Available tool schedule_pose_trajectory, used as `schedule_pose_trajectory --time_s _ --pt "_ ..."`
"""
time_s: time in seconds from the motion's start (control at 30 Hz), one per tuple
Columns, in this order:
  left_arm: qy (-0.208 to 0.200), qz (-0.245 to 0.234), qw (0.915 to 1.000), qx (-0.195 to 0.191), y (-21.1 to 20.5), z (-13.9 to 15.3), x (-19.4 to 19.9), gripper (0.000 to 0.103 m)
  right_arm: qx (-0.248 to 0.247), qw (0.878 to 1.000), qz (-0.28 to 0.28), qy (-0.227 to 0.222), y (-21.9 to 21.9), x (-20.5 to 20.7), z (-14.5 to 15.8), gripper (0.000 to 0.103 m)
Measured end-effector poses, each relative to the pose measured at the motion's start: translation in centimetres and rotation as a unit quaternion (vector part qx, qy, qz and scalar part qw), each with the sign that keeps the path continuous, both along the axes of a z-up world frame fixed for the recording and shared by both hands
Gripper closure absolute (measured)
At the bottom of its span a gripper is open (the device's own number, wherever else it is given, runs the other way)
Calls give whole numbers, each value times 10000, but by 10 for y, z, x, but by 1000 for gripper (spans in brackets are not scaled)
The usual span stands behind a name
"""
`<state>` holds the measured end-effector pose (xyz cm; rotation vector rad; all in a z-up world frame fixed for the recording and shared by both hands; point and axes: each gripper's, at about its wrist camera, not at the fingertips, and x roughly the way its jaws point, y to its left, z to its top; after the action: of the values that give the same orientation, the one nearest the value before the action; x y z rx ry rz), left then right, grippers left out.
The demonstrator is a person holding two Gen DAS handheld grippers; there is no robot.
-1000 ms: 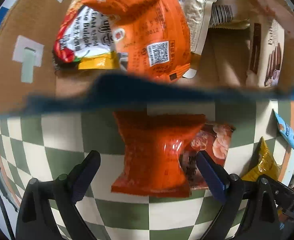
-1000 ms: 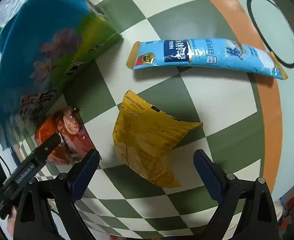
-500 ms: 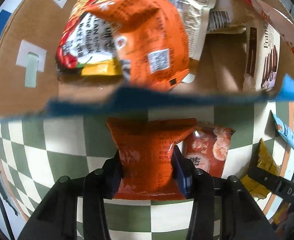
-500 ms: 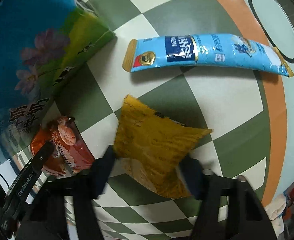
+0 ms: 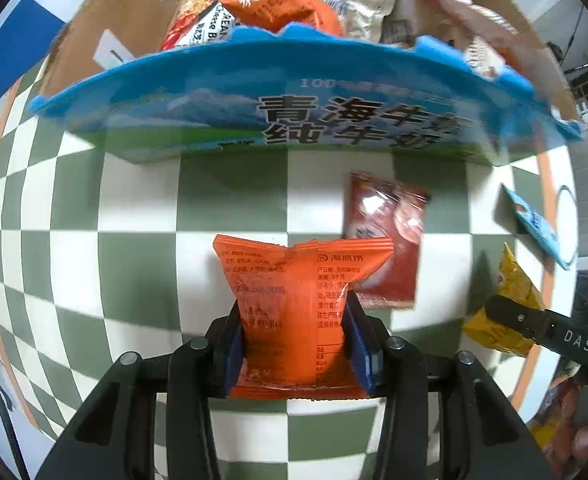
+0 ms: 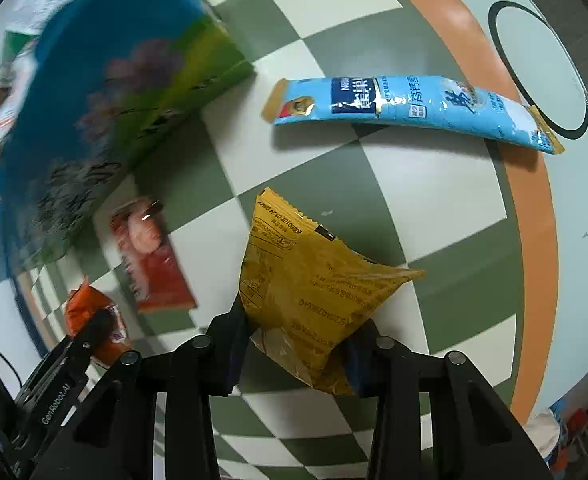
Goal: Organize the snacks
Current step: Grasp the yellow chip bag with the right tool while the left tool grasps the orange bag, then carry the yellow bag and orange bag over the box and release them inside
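My left gripper (image 5: pixel 294 354) is shut on an orange snack packet (image 5: pixel 294 300) and holds it above the checkered table. My right gripper (image 6: pixel 298 350) is shut on a yellow snack packet (image 6: pixel 314 300), lifted off the table; it also shows at the right of the left wrist view (image 5: pixel 506 316). A red shrimp-snack packet (image 5: pixel 386 236) lies on the table between the grippers, also in the right wrist view (image 6: pixel 149 256). The blue milk carton box (image 5: pixel 294 112) stands ahead, holding several snack packets (image 5: pixel 277 12).
A long light-blue drink stick sachet (image 6: pixel 414 108) lies on the table beyond the yellow packet, near the orange border band (image 6: pixel 534 200). The left gripper's body (image 6: pixel 53 392) shows at the lower left of the right wrist view.
Both grippers closed on their packets: left on the orange one, right on the yellow one. Both have since lifted and pulled back from the box.
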<state>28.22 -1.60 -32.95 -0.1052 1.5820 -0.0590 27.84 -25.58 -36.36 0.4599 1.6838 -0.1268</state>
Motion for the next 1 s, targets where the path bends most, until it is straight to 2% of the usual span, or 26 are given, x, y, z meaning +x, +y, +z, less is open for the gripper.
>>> schedule_pose_trajectory --time_s 0.2,0.37,0.5,0.57,0.67,0.73,0.87,1.0 --pt "-300 -12 9988 -384 5 50 -11 62 326 9984 309 -344 13 -12 41 61" --pt "-786 -68 9943 -715 8 107 2 62 720 9917 668 -826 26 -11 103 61" --pt "-1097 -106 9900 -880 20 152 52 62 838 9825 978 -1347 34 16 162 61" --pt "-1176 -83 9895 -832 27 162 77 62 793 9781 1081 -1594 36 38 187 61" --pt "-1244 2 9901 -651 41 166 120 62 480 9741 1179 -1870 33 87 211 61" --pt "-1134 105 9916 -618 50 160 148 62 396 9744 1157 -1885 37 117 212 61" --pt "-856 249 9943 -583 59 139 197 62 232 9776 1018 -1829 37 174 198 61" --pt "-620 311 9961 -551 62 115 229 62 213 9830 888 -1595 37 219 173 61"
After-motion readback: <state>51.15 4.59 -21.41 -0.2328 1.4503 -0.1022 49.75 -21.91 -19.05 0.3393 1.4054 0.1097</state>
